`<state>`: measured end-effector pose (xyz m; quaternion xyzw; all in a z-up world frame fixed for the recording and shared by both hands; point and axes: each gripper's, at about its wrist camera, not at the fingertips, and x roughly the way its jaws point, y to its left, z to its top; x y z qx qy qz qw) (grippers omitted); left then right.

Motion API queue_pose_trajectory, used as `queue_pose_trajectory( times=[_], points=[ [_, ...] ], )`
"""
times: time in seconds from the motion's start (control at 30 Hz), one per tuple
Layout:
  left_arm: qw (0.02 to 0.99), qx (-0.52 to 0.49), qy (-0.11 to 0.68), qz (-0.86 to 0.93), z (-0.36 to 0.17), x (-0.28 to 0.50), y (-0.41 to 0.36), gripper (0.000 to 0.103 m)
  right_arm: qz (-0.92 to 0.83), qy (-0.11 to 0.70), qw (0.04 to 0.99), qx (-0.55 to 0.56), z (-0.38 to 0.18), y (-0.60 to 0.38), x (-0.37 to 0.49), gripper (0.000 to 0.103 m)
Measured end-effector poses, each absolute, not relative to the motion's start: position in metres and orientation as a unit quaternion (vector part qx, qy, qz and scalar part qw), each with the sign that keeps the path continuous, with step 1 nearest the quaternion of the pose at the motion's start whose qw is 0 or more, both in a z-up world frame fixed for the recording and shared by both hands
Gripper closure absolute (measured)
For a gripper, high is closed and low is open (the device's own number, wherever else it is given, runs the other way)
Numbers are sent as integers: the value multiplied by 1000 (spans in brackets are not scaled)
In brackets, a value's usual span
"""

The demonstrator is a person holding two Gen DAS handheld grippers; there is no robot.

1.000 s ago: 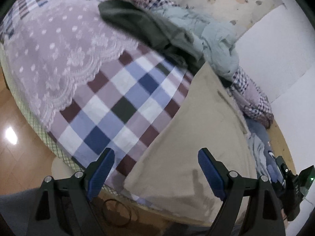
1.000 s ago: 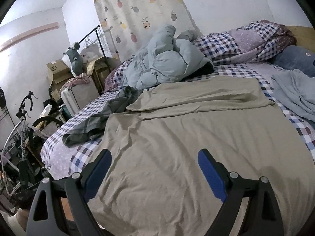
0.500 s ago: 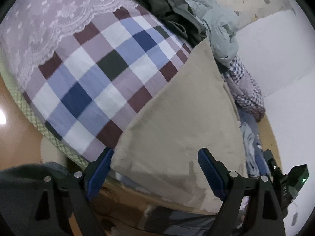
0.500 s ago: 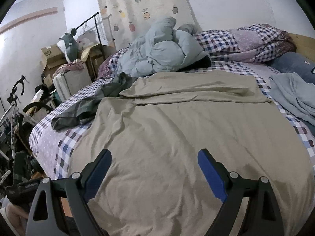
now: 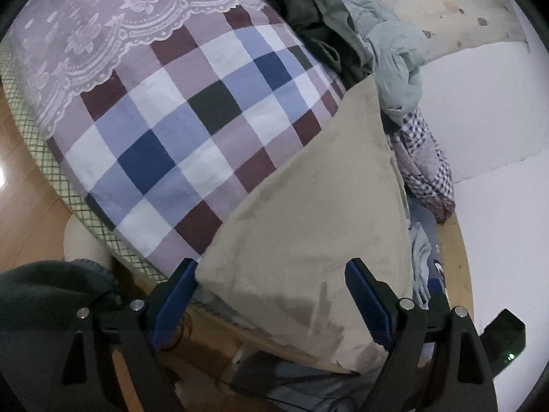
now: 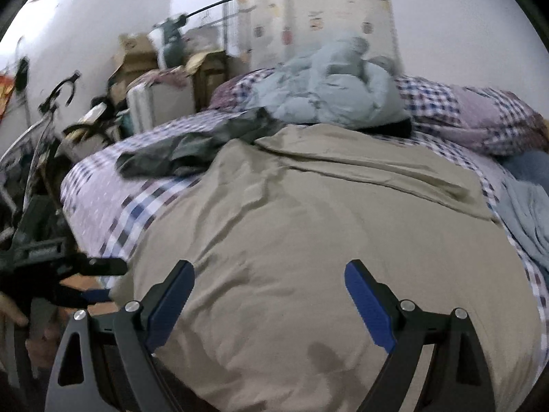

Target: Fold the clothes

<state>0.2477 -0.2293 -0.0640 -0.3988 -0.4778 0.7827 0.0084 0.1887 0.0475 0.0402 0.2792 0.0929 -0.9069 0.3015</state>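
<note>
Beige garment point(image 6: 329, 247) spread on the bed point(image 5: 178, 144), far edge folded over, near hem unfolded between both wide-open, empty claws point(image 5: 271, 295) point(image 6: 269, 295).

A plain beige garment point(image 6: 308, 240) lies on a blue, maroon and white checked sheet point(image 5: 192, 137); lilac lace point(image 5: 103, 27) trims it.

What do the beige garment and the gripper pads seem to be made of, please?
Beige garment: probably soft matte cotton-type knit; it drapes in shallow creases. Pads of the right gripper: blue, faintly ribbed, likely rubber or plastic.
</note>
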Motion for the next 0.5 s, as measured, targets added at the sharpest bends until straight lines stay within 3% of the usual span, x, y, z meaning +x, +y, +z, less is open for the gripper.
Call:
queue_pose_trajectory(
  times=[0.03, 0.2, 0.27, 0.4, 0.5],
  points=[
    [6, -400, -476, 783, -64, 248, -230, 17, -906, 99, 306, 276, 40, 43, 192, 11],
    [-10, -406, -486, 774, -67, 253, -236, 63, -898, 132, 321, 271, 35, 27, 205, 11],
    [-17, -408, -489, 770, -68, 255, -238, 74, -896, 156, 323, 263, 31, 19, 212, 11],
    [-21, -399, -501, 767, -66, 262, -243, 89, -888, 208, 333, 241, 24, 2, 229, 11],
    [-11, -388, -505, 771, -59, 265, -244, 93, -876, 249, 347, 221, 17, -13, 245, 11]
  ],
)
